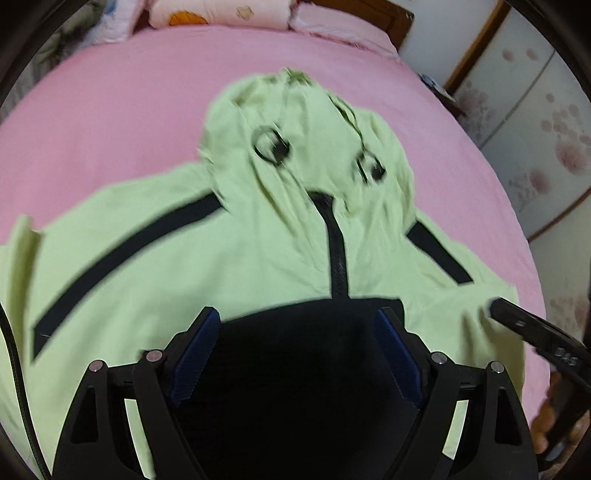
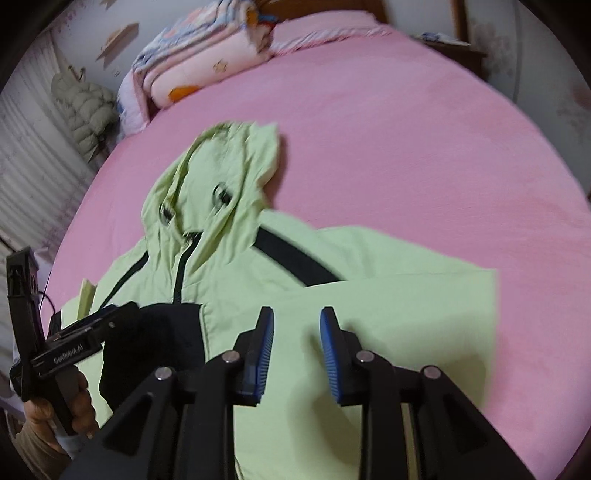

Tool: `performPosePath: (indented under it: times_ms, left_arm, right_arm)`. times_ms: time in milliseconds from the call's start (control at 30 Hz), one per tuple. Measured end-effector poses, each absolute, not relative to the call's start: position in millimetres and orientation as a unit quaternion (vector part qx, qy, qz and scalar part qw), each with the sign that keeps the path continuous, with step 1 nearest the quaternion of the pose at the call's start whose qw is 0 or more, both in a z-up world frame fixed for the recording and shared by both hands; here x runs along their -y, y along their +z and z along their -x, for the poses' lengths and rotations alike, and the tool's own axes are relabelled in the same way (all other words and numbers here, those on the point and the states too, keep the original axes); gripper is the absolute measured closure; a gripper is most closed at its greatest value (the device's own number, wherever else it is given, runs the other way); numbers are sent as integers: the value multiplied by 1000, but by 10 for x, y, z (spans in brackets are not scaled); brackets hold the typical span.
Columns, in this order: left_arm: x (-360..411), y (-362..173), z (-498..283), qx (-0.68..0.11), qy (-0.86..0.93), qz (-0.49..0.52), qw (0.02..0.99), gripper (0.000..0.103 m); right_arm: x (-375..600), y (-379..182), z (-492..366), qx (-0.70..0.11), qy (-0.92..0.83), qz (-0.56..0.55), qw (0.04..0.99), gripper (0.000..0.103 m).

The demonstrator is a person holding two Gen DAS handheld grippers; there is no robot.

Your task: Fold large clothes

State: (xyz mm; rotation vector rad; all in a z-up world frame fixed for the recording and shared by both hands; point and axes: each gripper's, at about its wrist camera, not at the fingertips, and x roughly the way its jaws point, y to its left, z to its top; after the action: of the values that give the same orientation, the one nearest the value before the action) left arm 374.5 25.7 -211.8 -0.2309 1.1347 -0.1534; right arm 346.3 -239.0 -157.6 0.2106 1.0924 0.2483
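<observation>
A light green hooded jacket (image 1: 155,266) with black stripes, a black zip and a black chest panel lies face up on the pink bed (image 1: 110,92), hood toward the pillows. My left gripper (image 1: 299,325) is open and empty above the black panel. In the right wrist view the jacket (image 2: 229,266) has its right sleeve (image 2: 406,317) folded across the body. My right gripper (image 2: 297,325) is open and empty just above that folded sleeve. The left gripper also shows in the right wrist view (image 2: 74,339), and the right gripper's body shows in the left wrist view (image 1: 535,332).
Pillows and a folded quilt (image 2: 199,55) lie at the head of the bed. A puffy coat (image 2: 86,110) hangs at the left. A wooden headboard (image 1: 369,11) and flowered wall panels (image 1: 535,129) stand at the right.
</observation>
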Motion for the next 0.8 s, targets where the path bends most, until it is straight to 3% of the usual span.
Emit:
performPosePath:
  times_ms: [133,267,300,567,800]
  left_arm:
    - [-194,-2314,-3757,-547,-59,75,832,19]
    - [-294,-2371,-3763,-543,-61,62,836,19]
    - [-331,-2372,-3756,-542,-42,46,838,19]
    - [-437,-2418,-3684,-540,-32,13,841,19]
    - [-403,-2208,-3580,-538,-15,17,842,19]
  right_arm:
    - [2263,-1896,-3568,-544,89,-64,832,78]
    - [2601,-2005,-3552,-539,41,-52,840,98]
    - [2718,-2005,-3541,-537,33,-57,841,99]
    - [3394,-2040,-3405,-531,-18,-106,841,99]
    - [3280,-1864,-3292,-530,-22,-120,839,90]
